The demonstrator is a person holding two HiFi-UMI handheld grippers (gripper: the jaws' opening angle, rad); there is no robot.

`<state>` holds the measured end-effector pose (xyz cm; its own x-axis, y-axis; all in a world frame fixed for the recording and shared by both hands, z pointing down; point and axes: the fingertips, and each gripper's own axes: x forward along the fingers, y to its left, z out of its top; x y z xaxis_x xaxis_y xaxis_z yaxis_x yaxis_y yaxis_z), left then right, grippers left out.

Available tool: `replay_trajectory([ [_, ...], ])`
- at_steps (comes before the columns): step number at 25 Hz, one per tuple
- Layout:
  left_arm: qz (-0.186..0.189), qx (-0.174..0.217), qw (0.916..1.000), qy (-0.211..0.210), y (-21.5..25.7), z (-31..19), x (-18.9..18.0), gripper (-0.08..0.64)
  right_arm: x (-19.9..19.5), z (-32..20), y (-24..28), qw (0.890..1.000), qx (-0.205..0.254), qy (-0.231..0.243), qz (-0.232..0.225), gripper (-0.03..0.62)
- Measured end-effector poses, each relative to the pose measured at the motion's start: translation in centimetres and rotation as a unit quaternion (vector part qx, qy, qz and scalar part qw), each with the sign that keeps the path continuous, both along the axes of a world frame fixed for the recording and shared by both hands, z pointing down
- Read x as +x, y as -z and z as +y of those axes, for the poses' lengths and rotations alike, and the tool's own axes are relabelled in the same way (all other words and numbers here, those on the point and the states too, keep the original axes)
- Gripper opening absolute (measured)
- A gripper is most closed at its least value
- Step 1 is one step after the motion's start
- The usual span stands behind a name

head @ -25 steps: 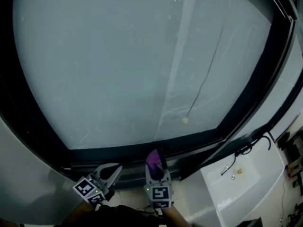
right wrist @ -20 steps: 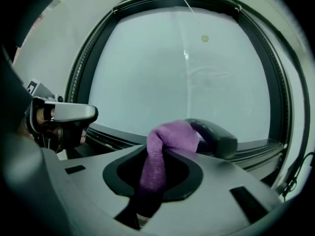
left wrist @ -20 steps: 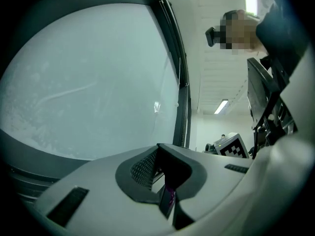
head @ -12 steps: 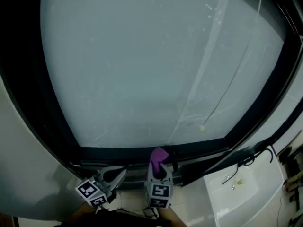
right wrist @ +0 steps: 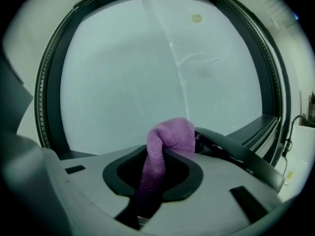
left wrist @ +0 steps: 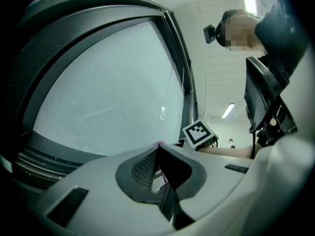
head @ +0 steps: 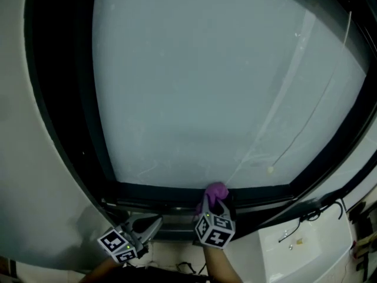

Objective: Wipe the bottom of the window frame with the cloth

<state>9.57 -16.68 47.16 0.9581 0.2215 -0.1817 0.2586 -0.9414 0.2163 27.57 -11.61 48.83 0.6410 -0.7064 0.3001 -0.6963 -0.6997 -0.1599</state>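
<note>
Item: cloth (head: 215,192), purple, terry-like, bunched into a rounded wad.
Location: at the bottom rail of the window frame (head: 159,194), a little right of the rail's middle, just under the lower edge of the glass (head: 206,87). It appears to press on the rail, though the contact itself is not clear.
Held by: right tool (head: 213,204), jaws clamped on the cloth's tail, with the wad standing out past the tips.
Left tool (head: 148,225): jaws together with nothing between them, low at the rail's left part, apart from the cloth.
Handling, as judged: light, soft and limp. It folds under pressure and will not slip easily from the pads. Not fragile.
Best hold: low on the tail as now, leaving the padded end free to meet the rail. Too short a hold risks the jaw tips scraping the frame.
</note>
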Motion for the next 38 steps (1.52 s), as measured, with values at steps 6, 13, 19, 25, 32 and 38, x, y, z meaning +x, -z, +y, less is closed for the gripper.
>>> replay_trajectory([
  [6, 0.008, 0.016, 0.9989, 0.043, -0.4, -0.9, -2.0, 0.0, 0.1, -1.6, -0.3, 0.998, 0.005, 0.032, -0.057, 0.083],
  [13, -0.002, 0.008, 0.9965, 0.083, -0.2, -1.5, -3.5, 0.0, -1.1, -2.6, -0.8, 0.993, -0.009, 0.084, -0.082, 0.083],
  [19, 0.001, 0.014, 0.9925, 0.121, 0.9, -2.2, -4.4, 0.0, -2.2, -3.6, -0.9, 0.987, -0.023, 0.132, -0.084, 0.083],
  [25, 0.006, 0.02, 0.9873, 0.158, 1.6, -2.5, -5.8, 0.0, -3.6, -4.8, -1.1, 0.98, -0.034, 0.175, -0.085, 0.084],
  [32, 0.006, 0.018, 0.9809, 0.194, 1.8, -2.8, -7.2, 0.0, -5.4, -7.0, -1.2, 0.971, -0.039, 0.22, -0.084, 0.084],
  [38, 0.005, 0.022, 0.9737, 0.227, 1.9, -3.4, -8.4, 0.0, -6.6, -8.8, -1.2, 0.964, -0.038, 0.25, -0.086, 0.084],
])
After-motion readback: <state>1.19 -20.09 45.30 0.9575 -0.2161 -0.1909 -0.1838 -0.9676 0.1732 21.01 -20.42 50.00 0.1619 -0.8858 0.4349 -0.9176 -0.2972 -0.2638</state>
